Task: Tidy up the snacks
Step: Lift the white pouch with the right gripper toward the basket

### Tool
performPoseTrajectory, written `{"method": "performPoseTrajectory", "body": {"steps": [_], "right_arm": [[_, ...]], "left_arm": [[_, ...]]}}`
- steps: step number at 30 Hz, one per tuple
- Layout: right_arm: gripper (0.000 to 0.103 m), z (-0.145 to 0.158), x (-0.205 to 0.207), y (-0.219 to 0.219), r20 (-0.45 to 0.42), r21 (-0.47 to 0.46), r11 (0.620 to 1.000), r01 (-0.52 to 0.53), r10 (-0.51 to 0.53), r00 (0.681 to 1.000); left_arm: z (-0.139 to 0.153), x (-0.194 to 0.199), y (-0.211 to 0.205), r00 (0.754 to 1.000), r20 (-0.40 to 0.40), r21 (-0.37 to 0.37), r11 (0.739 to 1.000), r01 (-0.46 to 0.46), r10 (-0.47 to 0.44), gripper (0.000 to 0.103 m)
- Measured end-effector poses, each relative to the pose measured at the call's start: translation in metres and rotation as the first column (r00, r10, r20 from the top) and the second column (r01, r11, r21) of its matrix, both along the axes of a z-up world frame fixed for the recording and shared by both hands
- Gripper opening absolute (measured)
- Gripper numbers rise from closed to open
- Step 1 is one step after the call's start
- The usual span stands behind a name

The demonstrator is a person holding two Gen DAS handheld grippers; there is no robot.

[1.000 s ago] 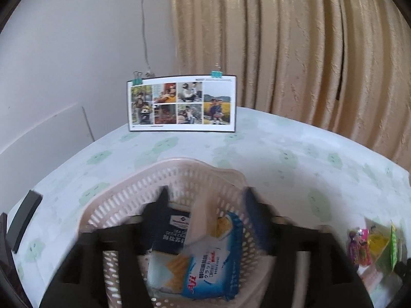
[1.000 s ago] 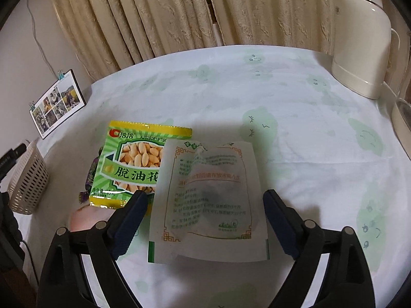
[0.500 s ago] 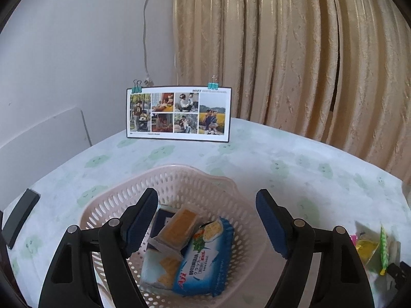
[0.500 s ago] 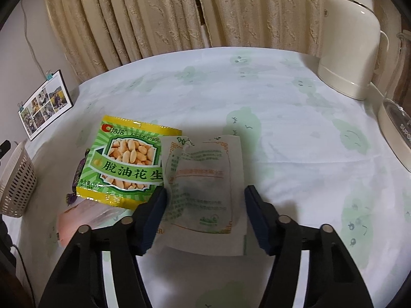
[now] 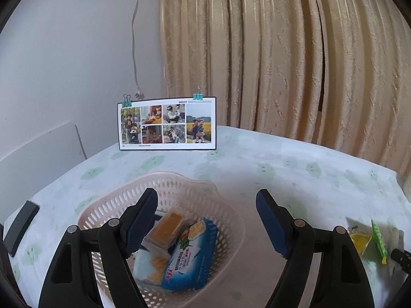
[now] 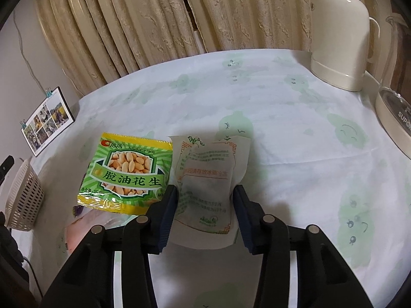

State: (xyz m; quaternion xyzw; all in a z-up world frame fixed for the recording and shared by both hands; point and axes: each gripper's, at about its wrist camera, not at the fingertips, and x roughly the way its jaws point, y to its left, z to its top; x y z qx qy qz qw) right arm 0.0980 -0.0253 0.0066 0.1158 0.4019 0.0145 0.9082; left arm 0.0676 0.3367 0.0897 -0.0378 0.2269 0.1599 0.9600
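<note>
So the right gripper (image 6: 205,197) has its fingers pressed on the white pouch's (image 6: 209,177) sides; it lies on the tablecloth (image 6: 295,133) beside the peanut bag (image 6: 127,173) reading "脱油花生". Looks light and crinkly, so grip mid-body. Left gripper (image 5: 206,220) hangs spread wide over the basket (image 5: 228,220).

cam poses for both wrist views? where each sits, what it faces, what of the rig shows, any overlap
Left wrist: on the left gripper, looking forward and down over the pink basket holding snack packs, toward the photo card and curtain; both open jaws show.
Right wrist: on the right gripper, looking down at the white pouch that its jaws are pressed against, peanut bag beside it, kettle at far right; both jaws show.
Shared: the basket, the photo card, curtain and green-print tablecloth.
</note>
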Motion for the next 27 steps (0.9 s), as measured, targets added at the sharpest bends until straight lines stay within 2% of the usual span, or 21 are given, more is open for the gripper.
{"method": "performPoseTrajectory", "body": {"steps": [8, 13, 22, 27], "right_arm": [[0.042, 0.006, -0.005, -0.003, 0.026, 0.061, 0.998, 0.000, -0.001, 1.000], [0.042, 0.012, -0.014, 0.009, 0.050, 0.075, 0.997, -0.027, 0.023, 0.998], [0.042, 0.036, -0.022, 0.049, 0.118, 0.095, 0.990, -0.109, 0.097, 0.988], [0.040, 0.051, -0.020, 0.080, 0.156, 0.075, 0.984, -0.159, 0.146, 0.977]], "left_arm": [[0.003, -0.003, -0.002, 1.000, 0.013, 0.000, 1.000, 0.022, -0.022, 0.079], [0.007, -0.006, 0.005, 1.000, 0.030, -0.017, 1.000, -0.002, 0.003, 0.079], [0.022, -0.019, 0.051, 0.986, 0.087, -0.074, 0.988, -0.139, 0.145, 0.079], [0.021, -0.024, 0.078, 0.975, 0.094, -0.137, 0.973, -0.186, 0.200, 0.079]]}}
